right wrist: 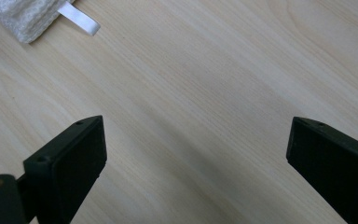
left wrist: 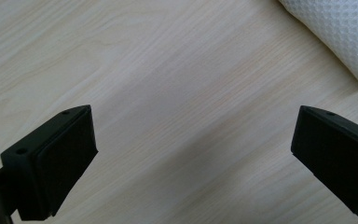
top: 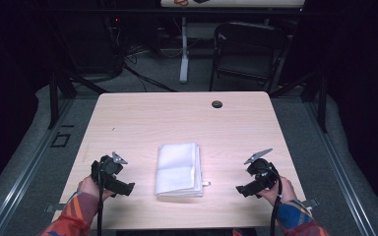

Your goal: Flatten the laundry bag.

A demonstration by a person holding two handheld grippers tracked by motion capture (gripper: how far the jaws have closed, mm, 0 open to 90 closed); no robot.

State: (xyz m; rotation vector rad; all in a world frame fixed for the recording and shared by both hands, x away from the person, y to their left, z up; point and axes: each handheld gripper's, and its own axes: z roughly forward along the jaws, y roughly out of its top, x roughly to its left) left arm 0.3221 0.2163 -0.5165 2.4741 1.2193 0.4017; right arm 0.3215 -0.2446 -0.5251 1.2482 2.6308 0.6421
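Towel (top: 178, 169), white and folded, lies flat on the tabletop (top: 142, 118), in its near half, about midway between my two grippers. Left of the towel I hold the left gripper (top: 128, 188), well apart from it; its jaws stand wide with only bare wood between them. Right of the towel is the right gripper (top: 240, 189), also apart, jaws wide and holding nothing. A small white tag (right wrist: 79, 18) sticks out from the towel's corner.

A black folding chair (top: 246, 51) and white desk leg (top: 183, 49) stand beyond the wooden table (top: 142, 118).
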